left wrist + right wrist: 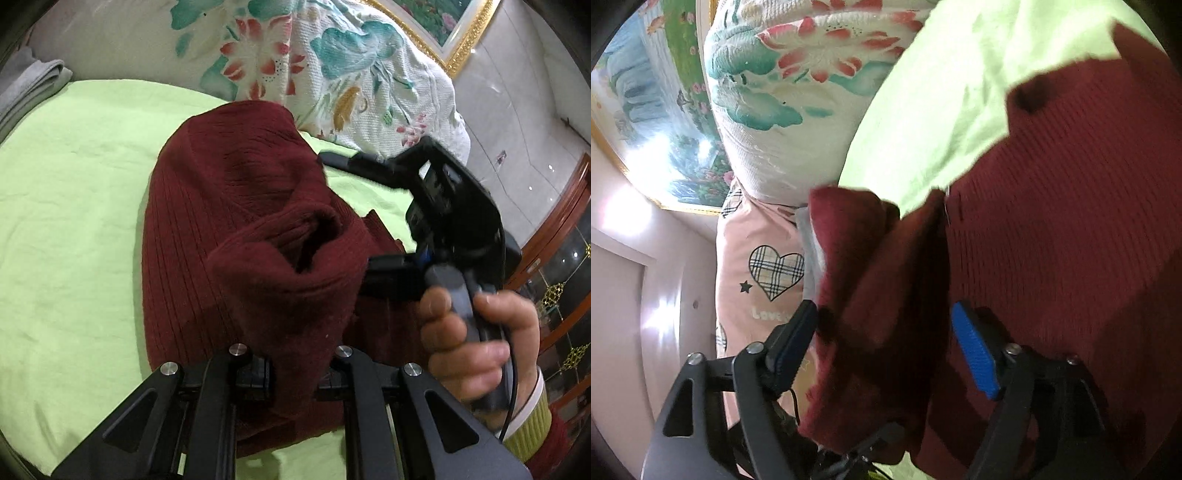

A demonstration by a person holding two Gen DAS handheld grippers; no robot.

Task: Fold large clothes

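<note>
Left gripper point(295, 373) pinches maroon sweater point(229, 221) fold; right gripper point(886, 347) spread wide, cloth between jaws, over green sheet point(74, 184).

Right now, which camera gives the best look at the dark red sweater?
The left wrist view: the dark red sweater lies nearly whole on the green sheet, a cuff bunched up. The right wrist view shows only a blurred close-up, with a fold between the right gripper's pads.

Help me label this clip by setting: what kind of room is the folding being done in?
Most likely a home bedroom. The maroon sweater lies on a bed's lime-green sheet, floral bedding and a pink heart-print pillow are piled beside it, and a gold-framed painting hangs on the wall.
</note>
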